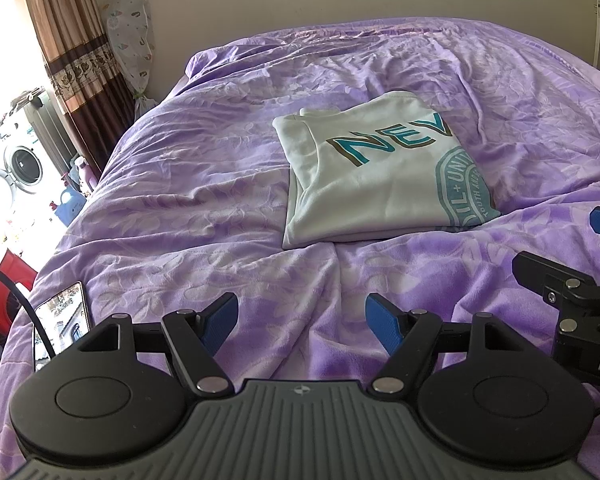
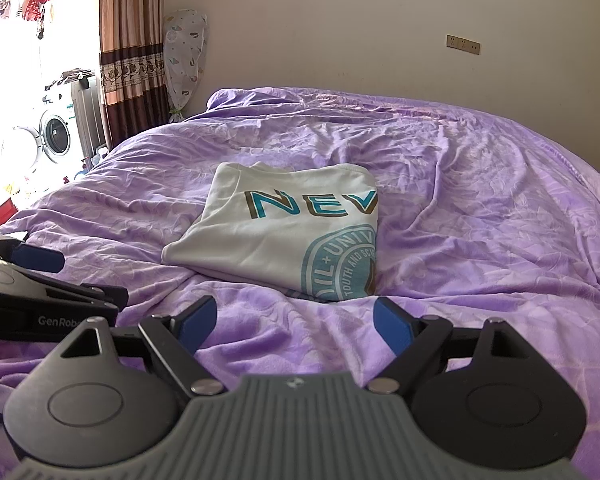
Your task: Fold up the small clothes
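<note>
The folded white shirt [image 1: 374,176] lay flat on the purple bed [image 1: 172,208]. It was ahead of both tongs and touched neither. The left tongs [image 1: 301,322] were wide apart and held nothing. The right tongs [image 2: 294,324] were wide apart too, with the shirt's near edge just past their blue tips.

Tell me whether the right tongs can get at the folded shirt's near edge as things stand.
Probably yes: the right tongs stand open, empty, facing the folded shirt, with only bare purple bedspread between; the left tongs sit off to the side.
</note>
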